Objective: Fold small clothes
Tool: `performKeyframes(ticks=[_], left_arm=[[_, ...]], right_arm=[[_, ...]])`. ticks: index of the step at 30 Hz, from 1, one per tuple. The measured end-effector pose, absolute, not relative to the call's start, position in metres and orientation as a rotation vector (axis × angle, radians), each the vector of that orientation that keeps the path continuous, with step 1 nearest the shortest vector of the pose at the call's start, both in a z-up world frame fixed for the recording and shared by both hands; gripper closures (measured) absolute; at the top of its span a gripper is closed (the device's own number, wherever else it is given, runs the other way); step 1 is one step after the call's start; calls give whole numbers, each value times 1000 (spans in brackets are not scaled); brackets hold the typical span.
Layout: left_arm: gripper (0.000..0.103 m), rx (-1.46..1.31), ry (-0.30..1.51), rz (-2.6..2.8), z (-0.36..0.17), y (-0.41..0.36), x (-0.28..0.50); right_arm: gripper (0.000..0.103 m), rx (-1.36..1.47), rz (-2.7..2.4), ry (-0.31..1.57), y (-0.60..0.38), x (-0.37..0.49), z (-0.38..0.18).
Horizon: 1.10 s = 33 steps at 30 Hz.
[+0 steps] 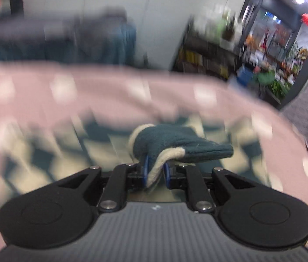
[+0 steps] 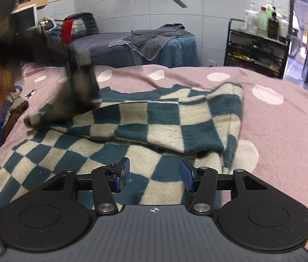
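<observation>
The left claw is clamped on a fold of the teal-and-cream checked knitted sweater; the right claw, fingers spread, hovers over the sweater's near hem; the sweater lies half-folded on the pink white-dotted bed cover.

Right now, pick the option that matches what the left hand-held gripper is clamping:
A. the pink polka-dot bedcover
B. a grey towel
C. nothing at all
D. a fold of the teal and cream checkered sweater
D: in the left wrist view the left hand-held gripper has its blue pads closed on a teal, cream-edged fold of the checkered sweater, lifted above the pink bedcover.
</observation>
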<state>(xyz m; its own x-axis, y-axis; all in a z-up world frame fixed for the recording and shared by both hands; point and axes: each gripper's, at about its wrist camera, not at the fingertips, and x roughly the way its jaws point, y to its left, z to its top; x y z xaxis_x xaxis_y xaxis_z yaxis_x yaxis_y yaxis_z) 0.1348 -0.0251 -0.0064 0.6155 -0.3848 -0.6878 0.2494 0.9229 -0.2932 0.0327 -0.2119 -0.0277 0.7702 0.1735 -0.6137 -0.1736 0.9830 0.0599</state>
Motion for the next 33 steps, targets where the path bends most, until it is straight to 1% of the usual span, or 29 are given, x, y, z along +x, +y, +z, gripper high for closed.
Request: performKeyframes(ticks=[2,3,5,6,7,10,12,14,19,22,23,25,26,27,28,33], left_arm=[[87,-159,892,-367,-36,-38,125],[82,-146,899,-359,-45,-41,120],[56,-156,887,-356,-53,-38,109],[30,-152,884,-364,-55,-39,104],[16,-127,883,-368,-55,-40,100],[3,6,848,-300,-44,-50,88],[3,35,822,-252,-32,-47,77],[3,-5,807,-228,-27,-33,67],[1,-99,860,-156,-28,0,63],[1,-104,881,-114,-31,14,62],[1,-112,888,-107,-32,18,63],[1,-130,896,-95,-34,23,64],[1,-135,900,-88,-35,24,64],[1,-136,904,-84,-35,25,65],[1,-136,907,-86,-36,25,66],[1,-122,917,-100,-38,19,67]], right_arm=[[19,45,188,671,-217,34,-28],[19,70,188,669,-220,35,-27],[19,98,199,657,-222,36,-26],[19,104,206,649,-222,38,-25],[19,119,217,643,-222,40,-24],[19,211,266,634,-224,58,-21],[19,276,286,625,-223,74,-20],[19,312,290,642,-221,93,-23],[18,395,195,777,-220,132,-50],[21,486,211,794,-219,136,-64],[24,507,221,787,-218,135,-64],[58,526,260,789,-215,135,-64],[65,538,279,785,-215,135,-64],[83,554,289,776,-216,133,-64],[88,564,295,766,-219,131,-62],[89,506,228,648,-231,116,-40]])
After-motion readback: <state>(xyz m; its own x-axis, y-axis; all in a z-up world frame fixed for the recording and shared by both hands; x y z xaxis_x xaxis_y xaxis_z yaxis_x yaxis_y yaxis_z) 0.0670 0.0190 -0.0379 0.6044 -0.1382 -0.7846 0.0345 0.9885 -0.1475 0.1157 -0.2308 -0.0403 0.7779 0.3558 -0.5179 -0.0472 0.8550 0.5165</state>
